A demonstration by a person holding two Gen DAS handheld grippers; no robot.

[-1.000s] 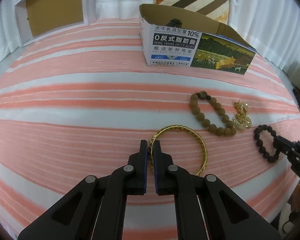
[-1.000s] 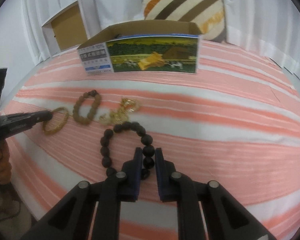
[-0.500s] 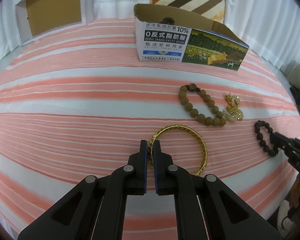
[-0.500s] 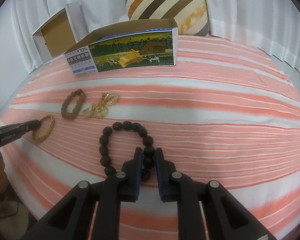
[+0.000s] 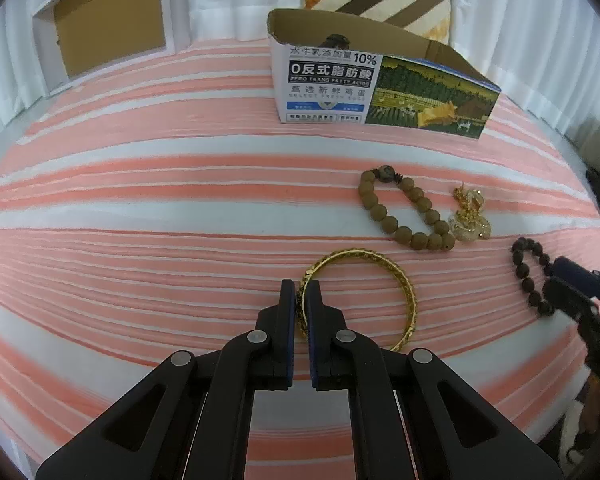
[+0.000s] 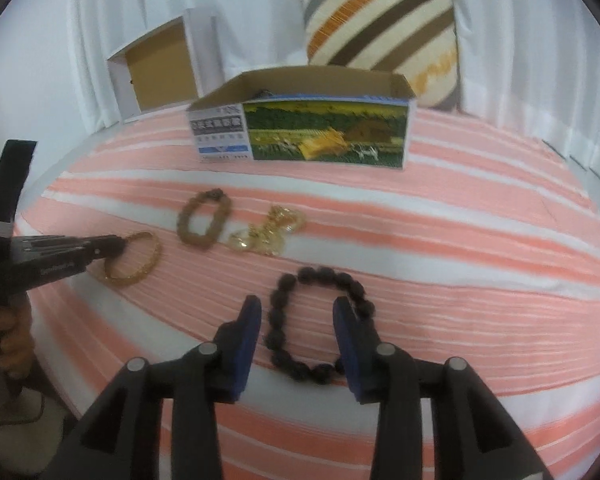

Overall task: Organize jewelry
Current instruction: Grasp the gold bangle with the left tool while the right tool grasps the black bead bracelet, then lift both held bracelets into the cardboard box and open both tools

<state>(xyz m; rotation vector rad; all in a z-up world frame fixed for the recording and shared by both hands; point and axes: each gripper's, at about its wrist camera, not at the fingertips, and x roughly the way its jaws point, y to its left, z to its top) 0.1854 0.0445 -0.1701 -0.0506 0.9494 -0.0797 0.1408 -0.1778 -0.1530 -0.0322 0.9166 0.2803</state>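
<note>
I have the gold bangle (image 5: 360,300) pinched at its near-left rim by my left gripper (image 5: 300,300), the two blue-padded fingers (image 5: 287,320) drawn in narrow with the band between them. The bangle lies flat on the pink-and-white striped bedspread (image 5: 140,200), the rest of its ring curving away to the right of the fingers. In the right wrist view the left gripper reaches in low and nearly level from the left edge, its tip on the bangle (image 6: 134,258), with the person's hand (image 6: 14,332) curled around the handle below.

My right gripper (image 6: 298,312) is spread wide, tilted down toward the bed, its fingers straddling the near part of the black bead bracelet (image 6: 320,320); the left finger stands just outside the loop and the right finger (image 6: 348,340) overlaps the loop's right side. I cannot tell whether either pad touches a bead. The bracelet lies flat on the cloth.

Beyond the bangle sit a brown wooden bead bracelet (image 5: 404,214) and, touching its right end, a small heap of gold chain jewelry (image 5: 470,216). Farther back stands an open printed cardboard box (image 5: 380,84) with something dark inside, a second, plain white box (image 6: 164,68) off to the left, and a striped cushion (image 6: 384,28) against the white curtain.
</note>
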